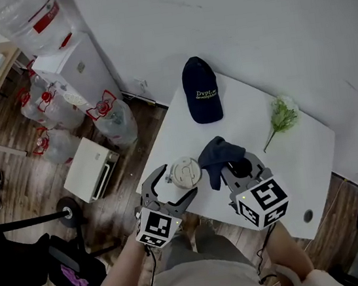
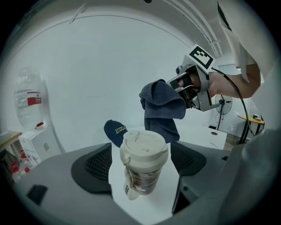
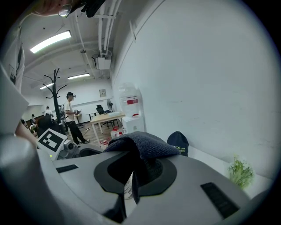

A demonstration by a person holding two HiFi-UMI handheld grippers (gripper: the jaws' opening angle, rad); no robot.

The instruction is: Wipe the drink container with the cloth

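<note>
On the white table I have wide bare surface between the near edge and the wall. The near-left corner drops off to wood floor, where a water cooler and spare jugs stand well clear of my reach.

The drink container stands upright close to that left edge. It is a cup with a pale snap-on lid, a brown patterned body and a small tag hanging at its side. My left gripper has its tongs spread wide around it, one pad on each side, and neither pad presses on it.

My right gripper is clamped on the dark blue cloth, which drapes over its tongs and hangs just beside the cup on its right.

A dark cap lies behind the cup towards the wall. A green sprig lies off to the right, well apart from the cup. A small round hole sits near the table's right front edge.
</note>
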